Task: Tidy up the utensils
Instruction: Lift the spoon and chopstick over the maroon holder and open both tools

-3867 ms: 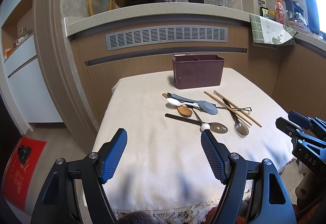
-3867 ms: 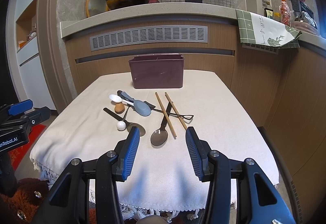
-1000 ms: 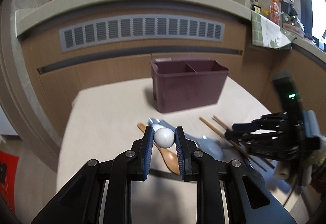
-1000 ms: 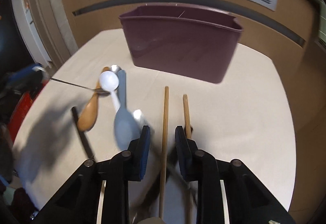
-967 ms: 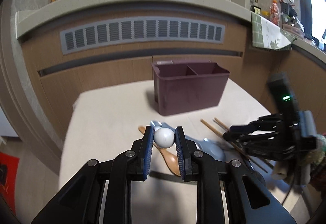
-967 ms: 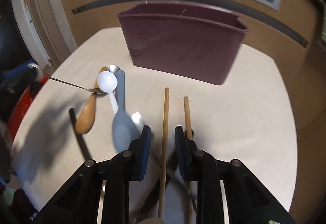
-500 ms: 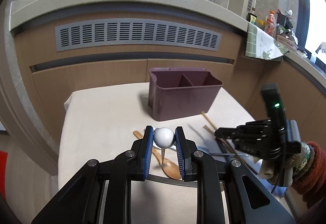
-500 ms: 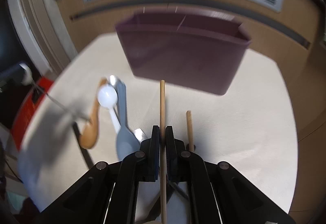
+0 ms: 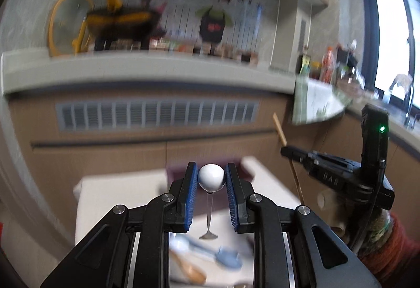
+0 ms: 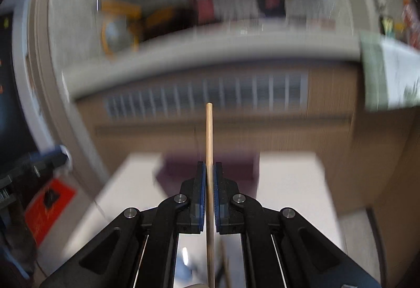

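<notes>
My left gripper (image 9: pixel 210 179) is shut on the white ball end of a thin metal spoon (image 9: pixel 211 177); the spoon hangs down with its bowl (image 9: pixel 208 236) above the table. My right gripper (image 10: pixel 209 172) is shut on a wooden chopstick (image 10: pixel 209 136) that points up and away; it also shows in the left wrist view (image 9: pixel 284 142), held by the right gripper (image 9: pixel 286 150) at the right. The dark purple utensil holder (image 10: pixel 181 167) stands behind both grippers, blurred and mostly hidden. A blue spoon (image 9: pixel 227 257) and a wooden spoon (image 9: pixel 190 271) lie on the white tablecloth (image 9: pixel 110 198) below.
A kitchen counter with a vent grille (image 9: pixel 157 115) rises behind the table. A pan (image 9: pixel 120 20) sits on the counter and a green cloth (image 9: pixel 315 104) hangs at the right. A red mat (image 10: pixel 50 206) lies on the floor at the left.
Both grippers have risen and tilted up, so the table now sits low in view. The spoon and the chopstick have lifted clear of the table. The right gripper closed on the chopstick about half a second ago.
</notes>
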Available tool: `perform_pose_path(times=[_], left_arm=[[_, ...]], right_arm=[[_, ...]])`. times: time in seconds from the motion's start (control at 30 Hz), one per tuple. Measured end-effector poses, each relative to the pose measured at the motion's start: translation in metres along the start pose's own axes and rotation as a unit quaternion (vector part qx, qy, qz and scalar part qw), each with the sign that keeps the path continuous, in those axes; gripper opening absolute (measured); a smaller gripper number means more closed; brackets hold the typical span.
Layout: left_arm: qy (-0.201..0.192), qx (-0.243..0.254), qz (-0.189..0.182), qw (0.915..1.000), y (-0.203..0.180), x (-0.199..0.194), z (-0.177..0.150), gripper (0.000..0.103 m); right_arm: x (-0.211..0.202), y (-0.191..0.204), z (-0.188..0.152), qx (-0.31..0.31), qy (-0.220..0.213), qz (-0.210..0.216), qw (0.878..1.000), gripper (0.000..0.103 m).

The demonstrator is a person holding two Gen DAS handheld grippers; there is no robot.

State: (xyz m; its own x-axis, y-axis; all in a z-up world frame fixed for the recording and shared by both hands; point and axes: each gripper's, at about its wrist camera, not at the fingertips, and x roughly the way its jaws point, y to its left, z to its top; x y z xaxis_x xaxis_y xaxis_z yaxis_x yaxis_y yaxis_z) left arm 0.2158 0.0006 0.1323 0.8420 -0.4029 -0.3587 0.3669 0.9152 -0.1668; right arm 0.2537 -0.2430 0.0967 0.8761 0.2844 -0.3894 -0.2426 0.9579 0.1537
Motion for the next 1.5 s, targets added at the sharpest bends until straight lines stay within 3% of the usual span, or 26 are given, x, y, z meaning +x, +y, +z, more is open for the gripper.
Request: perform_pose_path(times=[0.17,0.3,0.6,0.97,1.13,1.2,1.33,1.5], left_arm=[[-0.037,0.0,0.0,0.9993,0.008,0.026,0.041,0.023],[-0.021,-0.016,-0.011,0.9996,0.027,0.066,0.051,0.023],[0.038,-0.057,-0.022,0.9974,0.06,0.154,0.033,0.023],[0.095,-0.07,-0.019,0.9928,0.063,0.204,-0.01,0.024],[0.103,-0.081,-0.022,0.9911,0.057,0.203,-0.014,0.033],[0.091,-0.083,-0.021,0.9922,0.053,0.192,-0.013,0.038],[0.056,-0.077,-0.01,0.9954,0.047,0.161,-0.011,0.06],[0.035,-0.076,0.033,0.996,0.05,0.116,-0.03,0.062]], right_arm=[[0.006,-0.009,0.057,0.014,-0.102,-0.015,0.995,0.005],[0.04,-0.013,0.064,0.004,-0.123,-0.024,0.992,0.005],[0.119,-0.012,0.051,-0.01,-0.097,-0.011,0.995,0.005],[0.173,-0.035,0.012,-0.009,-0.045,-0.019,0.999,0.005],[0.165,-0.046,0.001,-0.005,-0.009,-0.011,1.0,0.008],[0.151,-0.052,-0.004,0.003,-0.007,-0.012,1.0,0.014],[0.119,-0.056,-0.012,0.007,-0.008,-0.017,1.0,0.019],[0.087,-0.039,-0.034,-0.036,0.024,-0.032,0.999,0.022]])
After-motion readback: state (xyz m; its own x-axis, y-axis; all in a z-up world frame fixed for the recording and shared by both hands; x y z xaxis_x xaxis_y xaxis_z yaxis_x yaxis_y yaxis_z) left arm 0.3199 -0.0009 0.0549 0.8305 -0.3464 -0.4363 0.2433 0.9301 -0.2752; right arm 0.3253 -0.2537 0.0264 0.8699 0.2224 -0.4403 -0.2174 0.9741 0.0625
